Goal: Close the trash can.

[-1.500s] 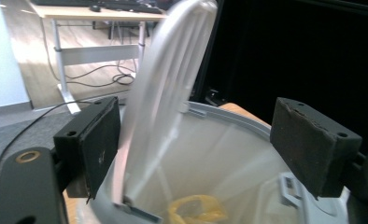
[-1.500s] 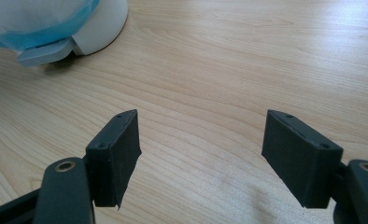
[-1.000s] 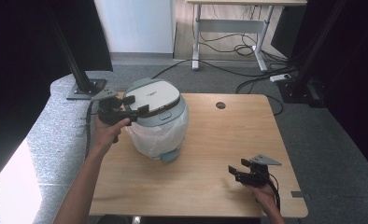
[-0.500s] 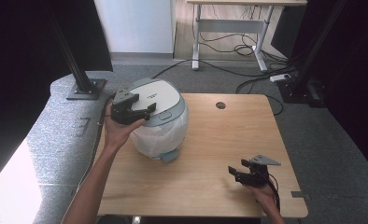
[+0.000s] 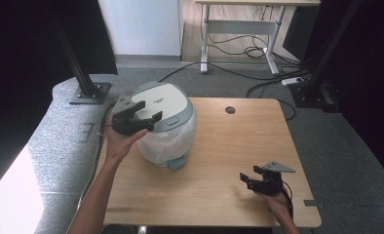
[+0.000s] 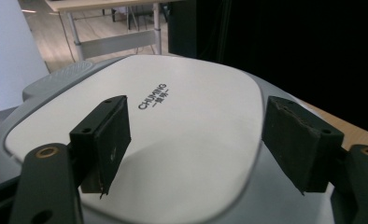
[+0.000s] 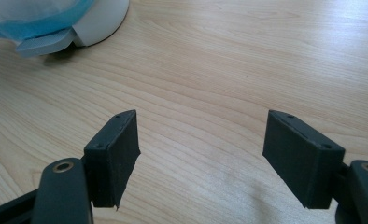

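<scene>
Here the rice cooker [image 5: 164,124] stands at the left rear of the wooden surface [image 5: 229,161], its white lid [image 6: 173,140] down. The left gripper [image 5: 140,116] hovers just over the cooker's lid with jaws spread wide and empty; no contact is visible, so the work appears barely begun and the lid remains to be dealt with. The right gripper [image 5: 252,178] rests well apart from the cooker, near the surface's front right corner, jaws open on nothing. The cooker's latch and far side are hidden.
</scene>
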`<control>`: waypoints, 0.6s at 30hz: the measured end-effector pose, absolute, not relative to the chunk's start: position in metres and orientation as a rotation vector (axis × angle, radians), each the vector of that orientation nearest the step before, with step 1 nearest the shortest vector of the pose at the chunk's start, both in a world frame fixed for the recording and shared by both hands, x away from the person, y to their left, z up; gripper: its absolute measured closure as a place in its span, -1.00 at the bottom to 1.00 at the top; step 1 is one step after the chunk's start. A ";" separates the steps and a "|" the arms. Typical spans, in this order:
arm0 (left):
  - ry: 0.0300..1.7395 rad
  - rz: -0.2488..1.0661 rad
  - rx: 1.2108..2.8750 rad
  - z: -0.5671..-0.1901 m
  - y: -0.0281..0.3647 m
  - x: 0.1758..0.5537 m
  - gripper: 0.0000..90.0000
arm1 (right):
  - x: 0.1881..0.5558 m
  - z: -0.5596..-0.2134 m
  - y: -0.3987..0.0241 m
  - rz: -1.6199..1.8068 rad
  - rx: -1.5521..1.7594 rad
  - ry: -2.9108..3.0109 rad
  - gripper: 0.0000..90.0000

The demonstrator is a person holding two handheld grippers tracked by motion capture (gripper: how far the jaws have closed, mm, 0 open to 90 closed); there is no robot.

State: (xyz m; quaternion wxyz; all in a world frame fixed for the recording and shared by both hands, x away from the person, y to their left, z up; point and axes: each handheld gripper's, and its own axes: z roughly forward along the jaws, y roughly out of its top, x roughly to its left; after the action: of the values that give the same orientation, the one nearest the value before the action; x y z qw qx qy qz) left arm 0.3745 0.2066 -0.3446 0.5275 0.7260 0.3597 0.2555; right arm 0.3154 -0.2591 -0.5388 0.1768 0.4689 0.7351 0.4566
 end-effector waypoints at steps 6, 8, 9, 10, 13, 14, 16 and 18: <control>0.843 0.574 1.716 -0.351 0.225 0.346 -0.54 | 0.314 -0.537 -0.261 1.295 1.331 2.072 -0.41; 0.841 0.558 1.704 -0.355 0.230 0.337 -0.55 | 0.314 -0.536 -0.262 1.299 1.329 2.067 -0.41; 0.838 0.553 1.704 -0.358 0.232 0.333 -0.56 | 0.314 -0.536 -0.262 1.299 1.328 2.066 -0.41; 0.838 0.548 1.701 -0.360 0.234 0.328 -0.57 | 0.314 -0.536 -0.262 1.301 1.328 2.065 -0.41; 0.837 0.530 1.706 -0.371 0.238 0.317 -0.59 | 0.314 -0.535 -0.264 1.302 1.331 2.060 -0.41; 0.838 0.530 1.714 -0.375 0.239 0.314 -0.59 | 0.314 -0.535 -0.264 1.302 1.331 2.060 -0.41; 0.847 0.526 1.723 -0.384 0.241 0.309 -0.60 | 0.314 -0.535 -0.265 1.302 1.334 2.057 -0.41; 0.855 0.512 1.730 -0.395 0.243 0.305 -0.60 | 0.314 -0.535 -0.265 1.302 1.334 2.057 -0.42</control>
State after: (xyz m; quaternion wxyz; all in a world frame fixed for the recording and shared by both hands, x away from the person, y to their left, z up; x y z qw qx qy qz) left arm 0.3054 0.2434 -0.3947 0.5416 0.7284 0.3599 0.2157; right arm 0.3137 -0.2649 -0.5351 0.1817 0.4726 0.7287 0.4612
